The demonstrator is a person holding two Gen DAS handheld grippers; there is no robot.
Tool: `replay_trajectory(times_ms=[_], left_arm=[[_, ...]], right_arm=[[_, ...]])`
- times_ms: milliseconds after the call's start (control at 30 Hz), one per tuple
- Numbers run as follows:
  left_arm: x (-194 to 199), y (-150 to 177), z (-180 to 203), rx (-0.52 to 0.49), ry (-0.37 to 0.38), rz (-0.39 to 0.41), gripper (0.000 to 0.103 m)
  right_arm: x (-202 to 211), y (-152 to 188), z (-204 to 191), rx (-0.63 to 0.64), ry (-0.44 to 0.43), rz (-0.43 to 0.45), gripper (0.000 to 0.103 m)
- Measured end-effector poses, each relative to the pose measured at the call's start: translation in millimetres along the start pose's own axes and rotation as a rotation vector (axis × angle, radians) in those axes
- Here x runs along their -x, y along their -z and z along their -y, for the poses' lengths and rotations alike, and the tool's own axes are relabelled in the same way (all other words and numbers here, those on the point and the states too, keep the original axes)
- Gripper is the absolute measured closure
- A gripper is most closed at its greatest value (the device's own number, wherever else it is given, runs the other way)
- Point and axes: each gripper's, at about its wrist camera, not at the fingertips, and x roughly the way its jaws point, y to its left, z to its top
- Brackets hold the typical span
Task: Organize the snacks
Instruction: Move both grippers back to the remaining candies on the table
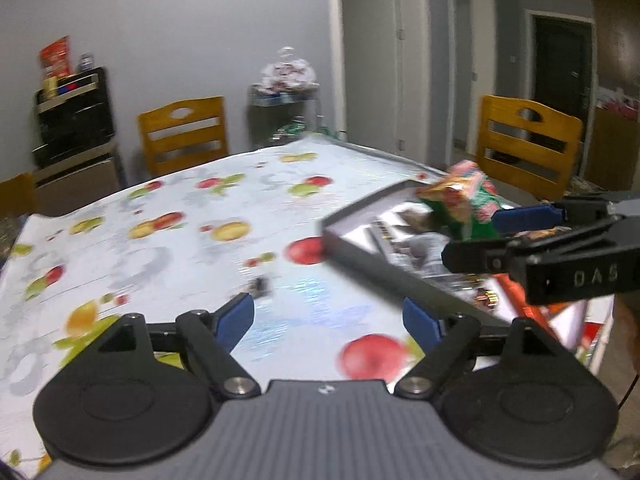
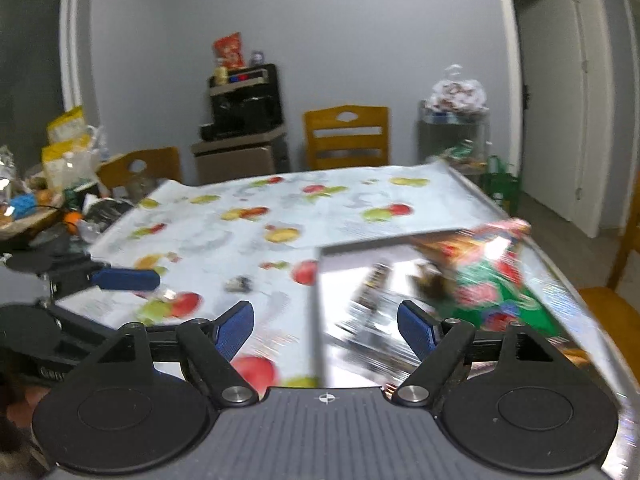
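Observation:
A green and red snack bag lies in a shiny tray with a dark rim at the right of the fruit-print table. My left gripper hangs open over bare tablecloth left of the tray, nothing between its blue pads. My right gripper is open over the tray's near left corner, and the bag sits beyond its right finger, untouched. In the left wrist view the right gripper reaches in from the right, in front of the bag. One blue finger of the left gripper shows in the right wrist view.
A small dark wrapped item lies on the cloth left of the tray. Wooden chairs stand around the table. A cabinet with a black appliance is against the wall. A cluttered side surface is at the left.

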Motion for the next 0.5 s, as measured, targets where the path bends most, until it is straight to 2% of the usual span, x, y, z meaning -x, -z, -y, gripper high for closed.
replay_trajectory(times_ms=[267, 367, 500], left_arm=[[25, 15, -62, 0.045, -0.132, 0.019, 0.017], [27, 22, -83, 0.076, -0.175, 0.012, 0.017], [24, 33, -104, 0.112, -0.209, -0.011, 0.017]], right_arm=[[-41, -25, -53, 0.024, -0.093, -0.006, 0.023], [-66, -29, -64, 0.020, -0.090, -0.026, 0.023], [-108, -25, -74, 0.028, -0.057, -0.101, 0.023]])
